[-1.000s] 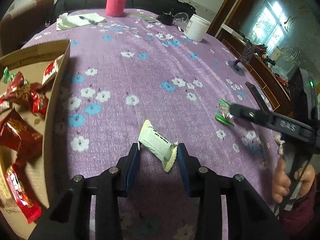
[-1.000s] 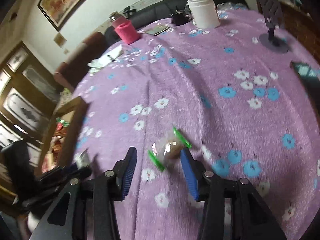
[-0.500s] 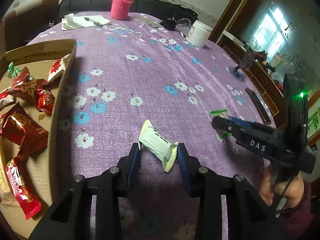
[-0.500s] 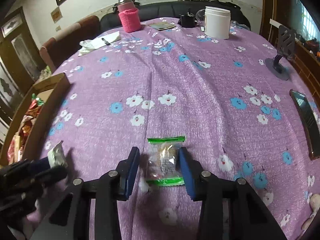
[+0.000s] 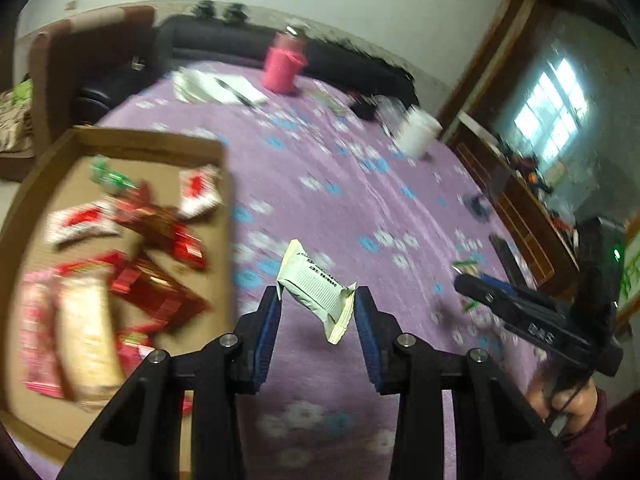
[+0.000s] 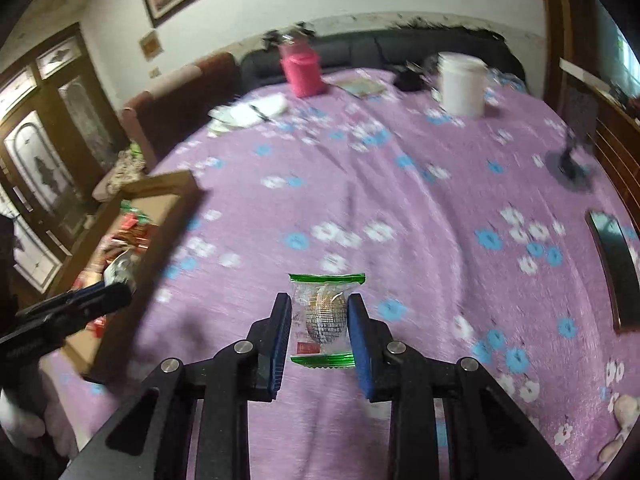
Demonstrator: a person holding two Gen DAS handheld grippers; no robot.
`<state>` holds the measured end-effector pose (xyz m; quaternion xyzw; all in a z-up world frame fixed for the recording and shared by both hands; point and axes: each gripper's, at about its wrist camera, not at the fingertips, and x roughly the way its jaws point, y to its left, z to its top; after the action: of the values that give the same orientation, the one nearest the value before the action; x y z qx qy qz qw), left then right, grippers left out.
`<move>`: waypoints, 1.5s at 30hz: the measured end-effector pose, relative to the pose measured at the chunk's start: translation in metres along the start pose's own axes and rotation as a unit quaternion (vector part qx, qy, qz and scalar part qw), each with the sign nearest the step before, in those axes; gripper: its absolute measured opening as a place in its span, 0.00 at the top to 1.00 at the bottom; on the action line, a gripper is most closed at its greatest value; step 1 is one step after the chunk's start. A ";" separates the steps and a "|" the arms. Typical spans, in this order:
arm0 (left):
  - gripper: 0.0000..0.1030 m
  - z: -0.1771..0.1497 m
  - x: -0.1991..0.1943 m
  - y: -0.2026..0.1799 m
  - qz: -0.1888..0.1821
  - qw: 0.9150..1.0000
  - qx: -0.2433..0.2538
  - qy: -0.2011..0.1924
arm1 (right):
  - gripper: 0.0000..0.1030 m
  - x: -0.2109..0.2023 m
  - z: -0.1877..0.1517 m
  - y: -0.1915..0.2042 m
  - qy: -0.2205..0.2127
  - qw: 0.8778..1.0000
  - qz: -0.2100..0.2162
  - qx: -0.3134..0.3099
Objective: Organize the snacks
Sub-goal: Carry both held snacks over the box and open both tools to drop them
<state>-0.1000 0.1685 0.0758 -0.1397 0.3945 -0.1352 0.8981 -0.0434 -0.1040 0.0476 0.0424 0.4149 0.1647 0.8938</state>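
Left gripper (image 5: 317, 305): blue pads pinch a cream-white snack packet (image 5: 316, 288), printed side up, carried clear of the purple flowered tablecloth (image 5: 320, 200) just right of the cardboard box (image 5: 230, 208). Box holds red and white wrapped snacks (image 5: 152, 236), blurred. Right gripper (image 6: 319, 312): jaws closing, pads pressing both sides of a clear packet with green sealed ends (image 6: 325, 312), upright between them, above the cloth near the table's front. Further back on the table: pink sleeved bottle (image 6: 301, 70), white tub (image 6: 462, 84), papers with a pen (image 6: 250, 114).
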 end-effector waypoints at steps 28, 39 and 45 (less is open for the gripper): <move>0.64 -0.009 -0.055 0.143 0.116 0.985 -0.119 -0.039 | 0.69 0.077 0.000 0.213 0.103 0.972 0.164 -0.132; 0.64 0.006 -0.026 0.158 0.135 0.985 -0.110 -0.014 | 0.69 0.125 0.022 0.230 0.118 0.976 0.104 -0.148; 0.56 0.014 -0.021 0.158 0.135 0.985 -0.111 -0.014 | 0.68 0.127 0.024 0.231 0.114 0.976 0.110 -0.148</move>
<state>-0.0820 0.3240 0.0423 -0.1853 0.4101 0.0339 0.8924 -0.0085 0.1570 0.0197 -0.0635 0.4782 0.3254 0.8133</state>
